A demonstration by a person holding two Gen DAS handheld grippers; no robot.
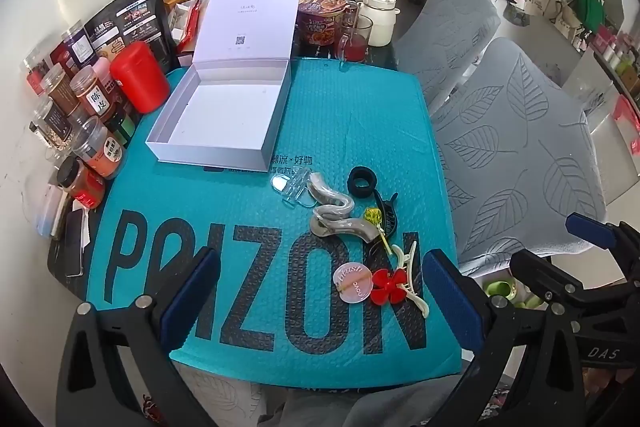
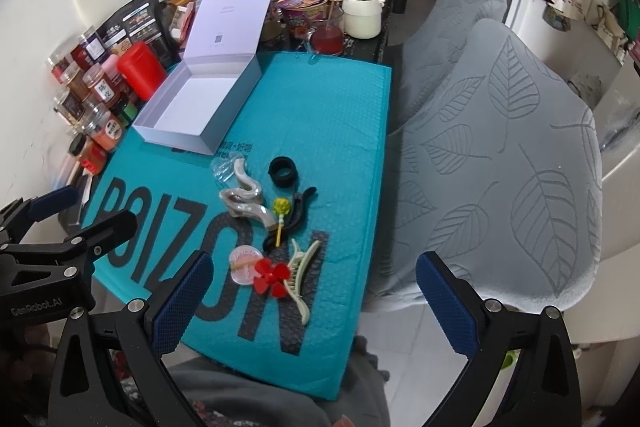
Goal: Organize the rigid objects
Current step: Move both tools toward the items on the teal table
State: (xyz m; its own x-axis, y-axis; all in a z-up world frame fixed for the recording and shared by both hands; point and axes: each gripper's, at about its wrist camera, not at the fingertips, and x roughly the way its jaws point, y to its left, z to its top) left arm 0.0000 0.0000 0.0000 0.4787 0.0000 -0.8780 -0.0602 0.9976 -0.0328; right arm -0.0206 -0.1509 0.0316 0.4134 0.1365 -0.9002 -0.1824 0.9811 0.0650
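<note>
Left gripper (image 1: 320,301) and right gripper (image 2: 312,297) both jaws wide apart, nothing between the textured blue pads, hovering over near edge of teal bubble mailer (image 1: 248,307). Just beyond: red flower clip (image 1: 386,285) touching cream claw clip (image 1: 412,279) and pink round disc (image 1: 354,283). Then wavy grey clip (image 1: 340,215), black scrunchie (image 1: 362,181), clear clip (image 1: 294,185). White box (image 1: 220,115) open, farther left. Spice jars (image 1: 92,95) crowd its left side.

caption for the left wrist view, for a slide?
Open left gripper above a teal mailer with scattered hair clips, an empty white box behind them.
</note>
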